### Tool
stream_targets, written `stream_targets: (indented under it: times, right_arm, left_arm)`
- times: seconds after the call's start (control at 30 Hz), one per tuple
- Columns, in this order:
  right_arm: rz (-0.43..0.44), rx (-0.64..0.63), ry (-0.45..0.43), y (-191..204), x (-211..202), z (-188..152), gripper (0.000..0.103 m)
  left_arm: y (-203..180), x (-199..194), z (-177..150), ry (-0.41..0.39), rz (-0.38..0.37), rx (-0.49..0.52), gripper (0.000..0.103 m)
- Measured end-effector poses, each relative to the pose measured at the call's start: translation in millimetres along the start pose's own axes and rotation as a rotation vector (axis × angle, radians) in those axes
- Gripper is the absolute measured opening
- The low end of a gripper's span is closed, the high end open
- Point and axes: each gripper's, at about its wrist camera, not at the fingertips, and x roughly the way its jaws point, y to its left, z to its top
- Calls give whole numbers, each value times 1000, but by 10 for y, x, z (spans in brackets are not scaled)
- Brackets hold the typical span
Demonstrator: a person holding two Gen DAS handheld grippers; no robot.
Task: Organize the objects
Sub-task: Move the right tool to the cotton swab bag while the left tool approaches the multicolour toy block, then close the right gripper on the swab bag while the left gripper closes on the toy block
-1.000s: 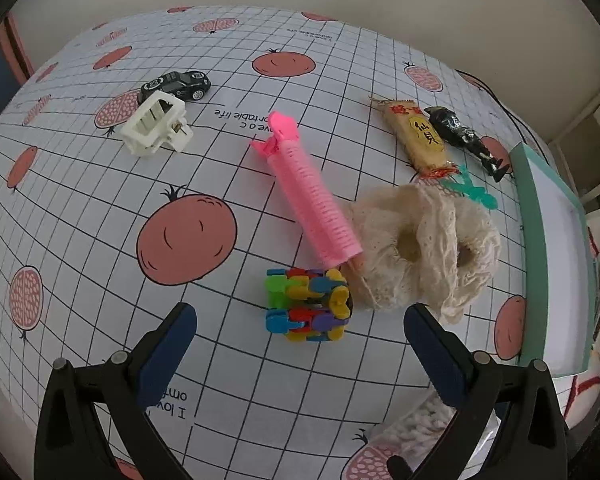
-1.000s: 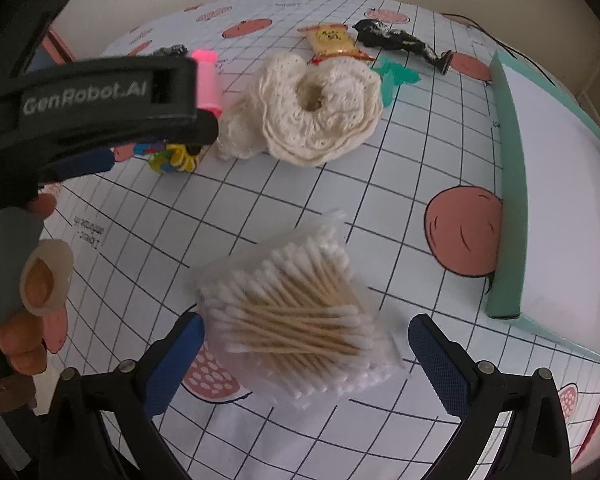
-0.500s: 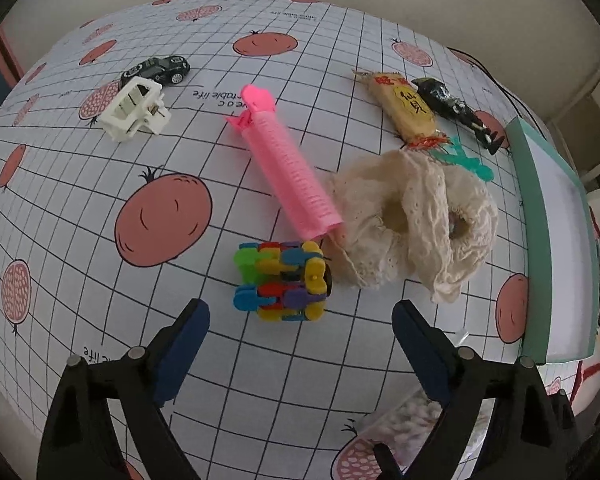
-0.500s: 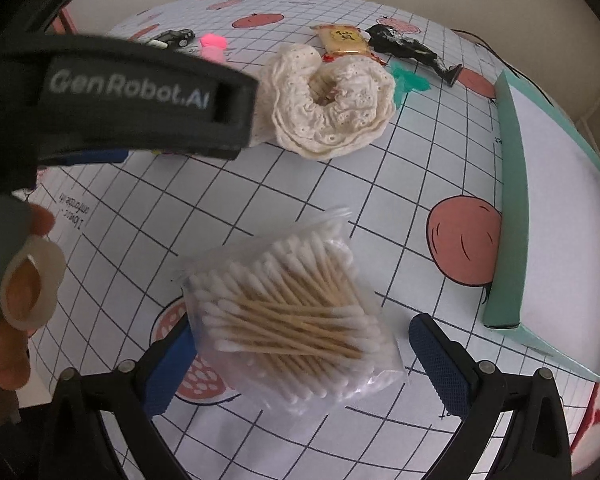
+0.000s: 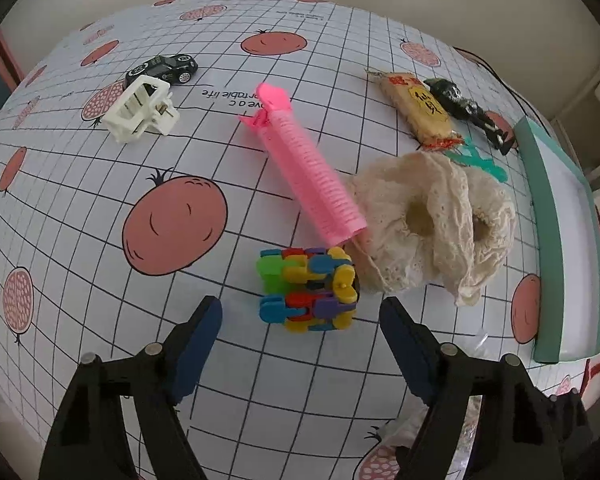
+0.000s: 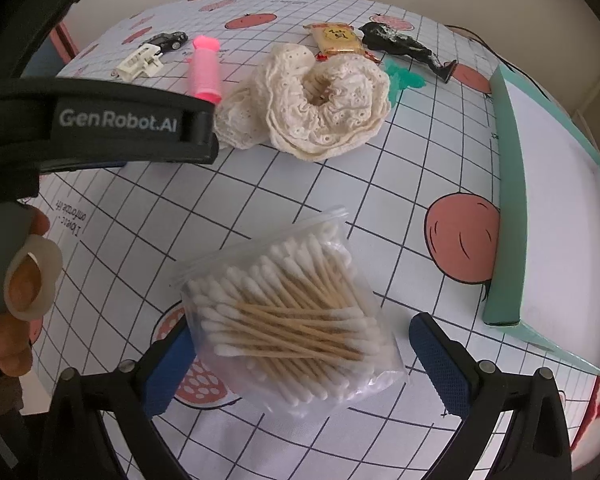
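A multicoloured block toy (image 5: 308, 288) lies on the tomato-print tablecloth (image 5: 100, 208), just ahead of my open left gripper (image 5: 300, 344). Its jaws stand on either side of the toy, a little short of it. A pink hair roller (image 5: 306, 168) and a cream lace scrunchie (image 5: 432, 216) lie touching the toy's far side. In the right wrist view a clear bag of cotton swabs (image 6: 288, 316) sits between the blue pads of my open right gripper (image 6: 300, 364). The left pad (image 6: 168, 368) is near the bag's edge; the right one stands apart.
A teal-rimmed white tray (image 6: 508, 184) lies along the right side. Further back lie a white claw clip (image 5: 140, 108), a black toy car (image 5: 162, 69), a snack bar (image 5: 418, 110), a black figurine (image 5: 468, 114) and a teal clip (image 5: 480, 158). The other gripper's body (image 6: 100, 124) and a hand (image 6: 16, 288) fill the right view's left side.
My left gripper has moved forward, so the block toy now sits close between its jaws. My right gripper has crept up around the swab bag. The other gripper's body has shifted across the right view.
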Motion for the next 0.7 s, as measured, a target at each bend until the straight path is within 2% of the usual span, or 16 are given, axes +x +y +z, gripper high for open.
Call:
stream_targets:
  times: [0.1, 0.2, 0.27, 0.4, 0.5, 0.6, 0.67, 0.7]
  right_arm:
    - [-7, 17, -5, -14, -32, -35, 98]
    - [-14, 36, -18, -47, -88, -68, 87]
    - [-18, 47, -22, -74, -121, -106, 82]
    - [-18, 62, -27, -117, -178, -162, 72]
    - [0, 79, -28, -161, -217, -209, 72]
    - [6, 78, -28, -175, -250, -264, 72]
    - [16, 86, -26, -507, -193, 89, 72]
    - [22, 94, -26, -543, -205, 92, 72]
  left_arm:
    - [10, -6, -6, -4, -10, -19, 82]
    - [0, -6, -15, -7, -11, -23, 81]
    - [-7, -3, -23, -8, -13, -24, 75]
    - [-22, -7, -39, -10, -17, -34, 72]
    - [-35, -4, -54, -11, -20, -35, 69]
    - [-26, -6, -42, -13, -23, -33, 61]
    - [-20, -13, 20, -12, -25, -34, 53]
    - [-22, -16, 24, -13, -28, -35, 50]
